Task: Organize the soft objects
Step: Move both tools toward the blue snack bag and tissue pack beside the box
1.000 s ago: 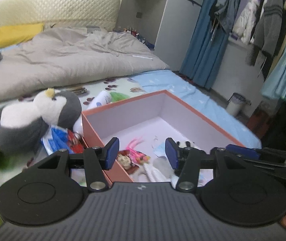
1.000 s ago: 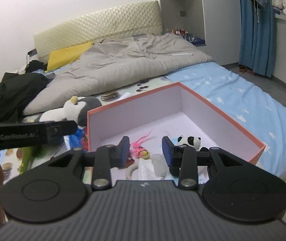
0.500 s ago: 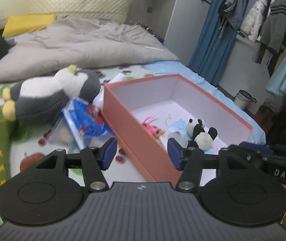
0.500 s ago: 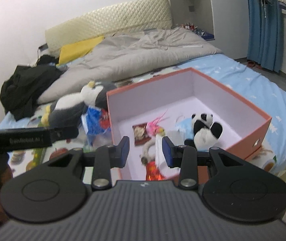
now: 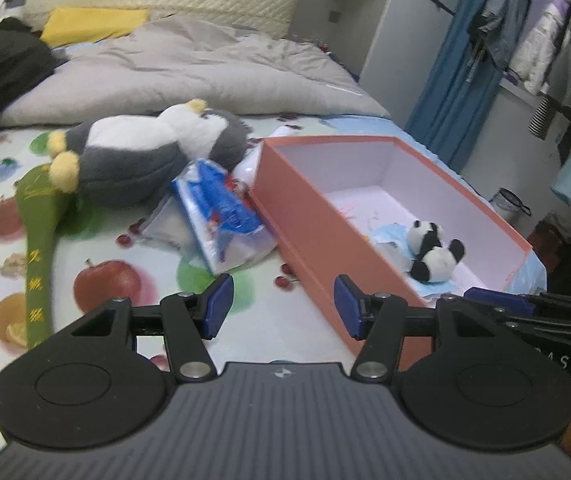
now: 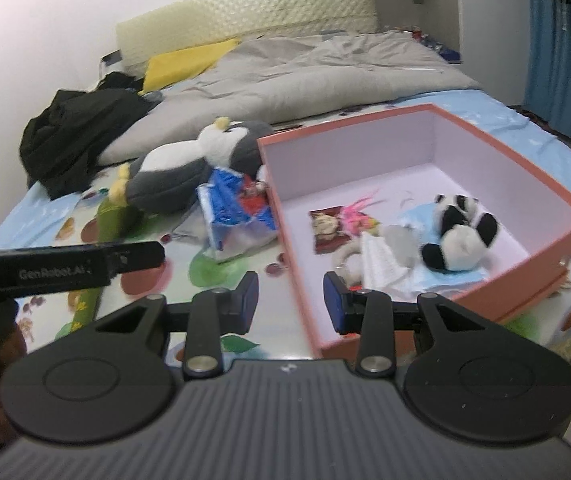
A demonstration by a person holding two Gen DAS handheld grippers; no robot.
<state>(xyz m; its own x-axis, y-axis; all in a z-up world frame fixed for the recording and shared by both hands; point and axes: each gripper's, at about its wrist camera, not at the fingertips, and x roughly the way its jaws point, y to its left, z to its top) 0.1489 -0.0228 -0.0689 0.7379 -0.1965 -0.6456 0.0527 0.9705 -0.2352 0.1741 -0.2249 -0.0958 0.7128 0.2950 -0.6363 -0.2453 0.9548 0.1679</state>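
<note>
Orange box (image 6: pixel 485 288) holds the panda (image 6: pixel 459 236); penguin (image 5: pixel 145 156) and blue packet (image 5: pixel 221 212) remain on the bed. Both tongs, left (image 5: pixel 281 306) and right (image 6: pixel 289 302), released, empty.

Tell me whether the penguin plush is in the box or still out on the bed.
Out. The penguin plush lies on its side on the fruit-print sheet, beside the orange box; only the small panda and a few bits sit inside.

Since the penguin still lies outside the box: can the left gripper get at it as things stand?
Probably yes. The left gripper is open and empty, and the penguin lies uncovered on the bed. Only the blue packet lies between them, low enough to pass over.
</note>
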